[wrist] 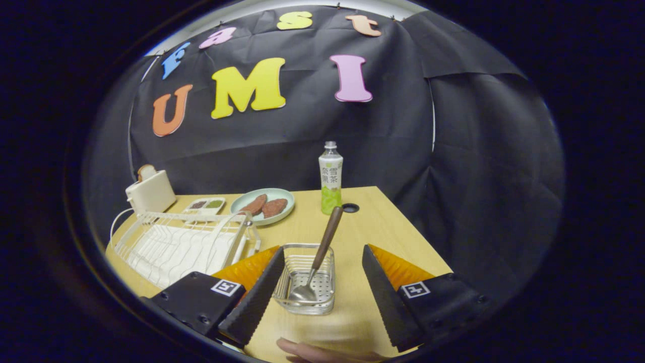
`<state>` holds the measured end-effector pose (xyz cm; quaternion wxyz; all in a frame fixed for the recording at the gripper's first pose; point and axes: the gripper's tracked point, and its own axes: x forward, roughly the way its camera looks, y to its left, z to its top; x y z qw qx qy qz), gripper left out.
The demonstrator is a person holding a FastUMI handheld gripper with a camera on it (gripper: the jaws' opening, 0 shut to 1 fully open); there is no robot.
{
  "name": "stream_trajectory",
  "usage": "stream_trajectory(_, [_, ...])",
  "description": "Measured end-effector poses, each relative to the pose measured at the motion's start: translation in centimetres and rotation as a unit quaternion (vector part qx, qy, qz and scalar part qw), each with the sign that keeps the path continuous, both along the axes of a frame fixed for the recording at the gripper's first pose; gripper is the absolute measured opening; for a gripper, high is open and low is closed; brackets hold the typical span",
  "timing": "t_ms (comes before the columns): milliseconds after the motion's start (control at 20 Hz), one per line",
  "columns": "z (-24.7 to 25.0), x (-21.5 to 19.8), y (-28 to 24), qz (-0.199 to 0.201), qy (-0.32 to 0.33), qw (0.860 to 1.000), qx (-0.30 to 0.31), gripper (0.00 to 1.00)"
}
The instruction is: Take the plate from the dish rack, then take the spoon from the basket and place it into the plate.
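With tongs wide, basket sits between the 2 fingers.
Spoon leans toward 1 o'clock; dish rack at 9.

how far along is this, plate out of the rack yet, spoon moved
Done, it seems: the dish rack holds no plate, and the green plate sits on the table beyond it, already carrying two brown pieces of food. In hand: the tongs are open, straddling the basket. Left: the spoon remains in the basket, ungrasped.

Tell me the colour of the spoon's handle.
Brown, like wood; the spoon shows best in the gripper view, standing in the basket between the open tongs.
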<state>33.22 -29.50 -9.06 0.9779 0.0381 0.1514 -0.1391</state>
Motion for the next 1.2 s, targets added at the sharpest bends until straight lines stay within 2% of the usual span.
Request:
stream_trajectory(150, [-0.7, 3.0, -0.6, -0.002, 0.017, 1.0, -0.014, 1.0])
stream_trajectory(350, [0.2, 6.1, -0.7, -0.008, 0.004, 0.998, 0.061, 0.98])
stream_trajectory(450, [-0.5, 6.8, -0.6, -0.004, 0.017, 0.995, 0.098, 0.89])
stream_trajectory(600, [-2.2, 7.0, -1.3, -0.024, 0.043, 0.993, 0.11, 0.75])
stream_trajectory(650, [-2.1, 6.9, -1.3, -0.027, 0.038, 0.992, 0.115, 0.69])
stream_trajectory(800, [-1.0, 6.6, -1.3, -0.04, 0.017, 0.993, 0.111, 0.2])
stream_trajectory(900, [-0.1, 5.5, -1.1, -0.052, 0.019, 0.994, 0.092, 0.16])
stream_trajectory(1050, [2.8, 4.2, 0.1, -0.034, -0.005, 0.996, 0.08, 0.15])
stream_trajectory(1200, [6.1, 1.9, 0.5, -0.043, -0.037, 0.997, 0.051, 0.15])
